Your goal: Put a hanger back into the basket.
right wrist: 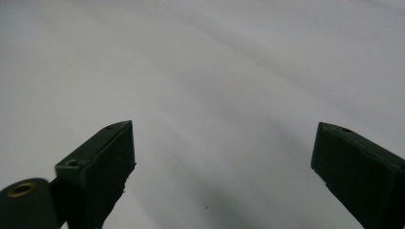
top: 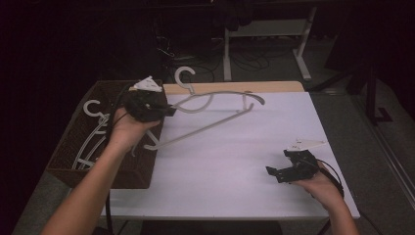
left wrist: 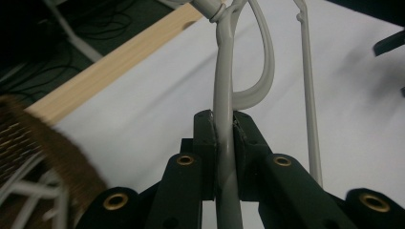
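Note:
A grey plastic hanger (top: 225, 92) hangs tilted above the white table (top: 230, 186), its hook (top: 185, 73) pointing away from me. My left gripper (top: 165, 108) is shut on one end of it, raised beside the basket. In the left gripper view the jaws pinch the hanger's grey bar (left wrist: 223, 71) at the left gripper's tips (left wrist: 224, 125). Near the table's front right corner, my right gripper (top: 277, 161) is held low in a hand. In the right gripper view, my right gripper (right wrist: 224, 143) stands wide open with bare table between its jaws.
A brown wicker basket (top: 68, 142) sits at the table's left edge and holds several more pale hangers (top: 93, 134). A wooden strip (top: 274, 86) runs along the table's far edge. Beyond it are dark floor, cables and white table legs (top: 303, 49).

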